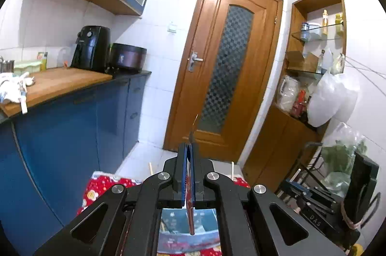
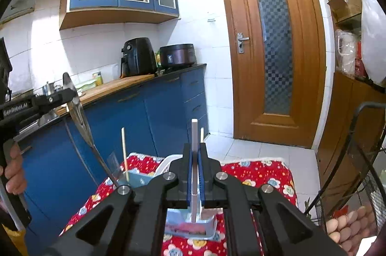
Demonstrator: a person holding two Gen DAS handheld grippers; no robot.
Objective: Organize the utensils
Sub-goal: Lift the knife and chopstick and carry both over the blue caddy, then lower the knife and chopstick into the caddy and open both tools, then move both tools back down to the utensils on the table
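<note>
My left gripper (image 1: 190, 147) is shut on a thin metal utensil (image 1: 192, 207), seen edge-on with its tip pointing up toward the door. In the right wrist view the same left gripper (image 2: 70, 94) shows at the left, clamping the metal utensil (image 2: 82, 121) near its broad flat end, the narrow end slanting down. My right gripper (image 2: 194, 147) is shut on a flat white utensil handle (image 2: 194, 133) that stands upright. Below both grippers sits a light blue container (image 2: 207, 227) on a red floral cloth (image 2: 253, 174). Two wooden chopsticks (image 2: 124, 154) stand up behind it.
A white basket (image 2: 166, 162) sits beside the blue container. Blue cabinets (image 2: 156, 116) and a counter with a wooden board (image 1: 60, 82), air fryer (image 2: 137, 58) and cooker (image 2: 178, 54) run along the left. A wooden door (image 2: 275, 43) is ahead. A black wire rack (image 2: 361, 159) stands right.
</note>
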